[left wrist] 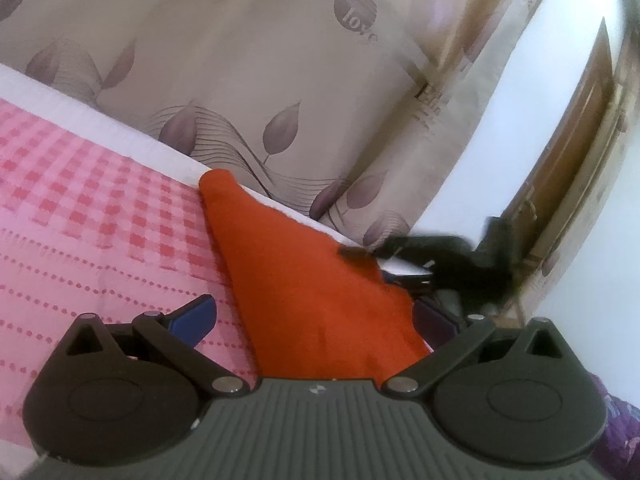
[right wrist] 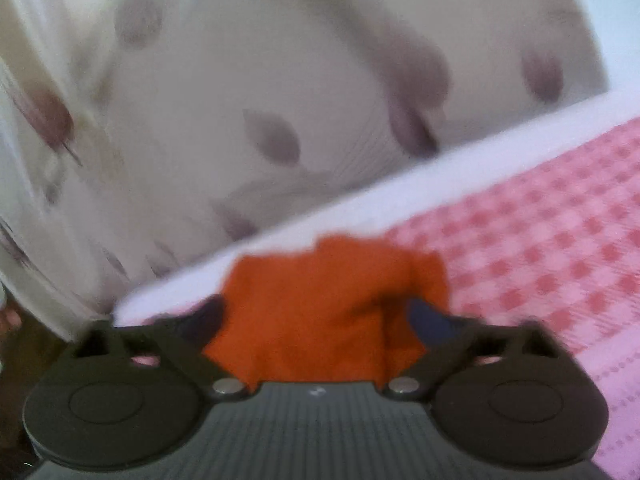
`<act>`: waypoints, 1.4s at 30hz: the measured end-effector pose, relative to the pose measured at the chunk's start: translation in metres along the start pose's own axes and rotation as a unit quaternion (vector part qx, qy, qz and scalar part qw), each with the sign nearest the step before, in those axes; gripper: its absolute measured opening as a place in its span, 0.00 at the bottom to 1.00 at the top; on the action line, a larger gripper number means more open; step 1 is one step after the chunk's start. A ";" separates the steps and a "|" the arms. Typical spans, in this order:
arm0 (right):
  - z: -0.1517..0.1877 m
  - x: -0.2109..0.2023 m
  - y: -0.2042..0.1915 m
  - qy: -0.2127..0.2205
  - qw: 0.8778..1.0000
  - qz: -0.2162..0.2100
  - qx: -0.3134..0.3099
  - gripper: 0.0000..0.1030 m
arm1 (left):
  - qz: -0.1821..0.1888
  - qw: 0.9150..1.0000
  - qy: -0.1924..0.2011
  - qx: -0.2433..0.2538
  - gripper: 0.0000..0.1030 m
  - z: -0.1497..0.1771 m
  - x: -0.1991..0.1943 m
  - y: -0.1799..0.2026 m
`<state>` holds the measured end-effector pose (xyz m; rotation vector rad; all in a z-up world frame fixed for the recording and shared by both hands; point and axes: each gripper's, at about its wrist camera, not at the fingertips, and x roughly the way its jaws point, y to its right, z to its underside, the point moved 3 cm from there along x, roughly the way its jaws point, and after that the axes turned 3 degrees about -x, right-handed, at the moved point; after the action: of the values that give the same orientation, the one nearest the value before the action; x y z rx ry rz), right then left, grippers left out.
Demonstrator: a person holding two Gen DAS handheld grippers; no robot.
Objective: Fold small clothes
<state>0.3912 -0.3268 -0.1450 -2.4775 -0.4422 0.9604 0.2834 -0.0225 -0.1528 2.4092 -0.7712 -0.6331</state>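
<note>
Left gripper (left wrist: 316, 320): nearest the lens at the bottom of the left wrist frame, we saw its blue-padded fingers (left wrist: 196, 316) spread wide, with cloth lying between them but nothing pinched.
Right gripper (right wrist: 320, 320): in its own blurred frame the two dark tips stood wide apart on either side of the cloth; we read it as spread and not gripping, though the blur leaves whether a tip touched the cloth unclear.
Orange garment (left wrist: 312, 280): it lay in the lower centre of both frames, running up to a narrow rounded end by the white edge.
Handling: we judged it light, soft and limp, with a slightly fuzzy face unlikely to slip; it would sag from any single hold.
Where to hold: we judged corners or a hem edge best, one per gripper.
Surface: pink checked bedcover (left wrist: 88, 200) at left, bordered by a white strip (left wrist: 120, 128).
Room: leaf-print curtain (left wrist: 248, 64) filled the upper frame; a wooden door (left wrist: 576, 152) stood at right.
</note>
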 end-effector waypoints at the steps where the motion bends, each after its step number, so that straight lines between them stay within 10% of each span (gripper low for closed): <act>1: 0.001 0.002 0.000 0.004 1.000 0.008 -0.012 0.18 | -0.001 1.000 0.000 -0.001 0.99 0.000 0.000 -0.001; 8: 0.014 -0.034 0.038 0.041 0.993 0.090 -0.058 0.04 | 0.004 1.000 0.001 0.004 0.99 0.000 0.000 0.002; 13: 0.014 -0.056 0.066 0.080 0.995 -0.034 0.058 0.06 | 0.004 1.000 0.002 0.014 0.99 0.001 0.000 0.006; 15: 0.017 -0.065 0.063 0.078 0.987 -0.098 0.099 0.17 | 0.004 1.000 0.002 0.008 0.99 0.001 0.000 0.004; 17: 0.027 -0.074 0.049 0.073 0.984 -0.129 0.094 0.61 | 0.004 1.000 0.002 0.002 0.99 0.000 0.000 0.002; 19: 0.041 -0.081 0.034 0.061 0.984 -0.153 0.073 0.76 | 0.003 1.000 0.001 0.000 0.99 0.000 0.000 0.002; 26: 0.076 -0.072 0.011 0.004 0.987 -0.157 0.043 0.76 | 0.000 1.000 0.001 0.002 0.99 0.000 0.000 0.003; 28: 0.084 -0.067 -0.001 -0.006 0.990 -0.138 0.001 0.75 | 0.000 1.000 0.000 0.000 0.99 0.000 0.001 0.003; 32: 0.089 -0.058 -0.005 -0.015 0.997 -0.075 -0.031 0.14 | -0.002 1.000 0.001 -0.002 0.99 0.000 0.000 0.001; 42: 0.096 -0.101 0.006 -0.028 0.992 0.008 -0.121 0.00 | 0.030 0.999 0.008 0.008 0.99 0.006 -0.007 0.020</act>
<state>0.2538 -0.3490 -0.1561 -2.6770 -0.5896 1.0391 0.2671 -0.0341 -0.1434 2.3941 -0.8414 -0.5859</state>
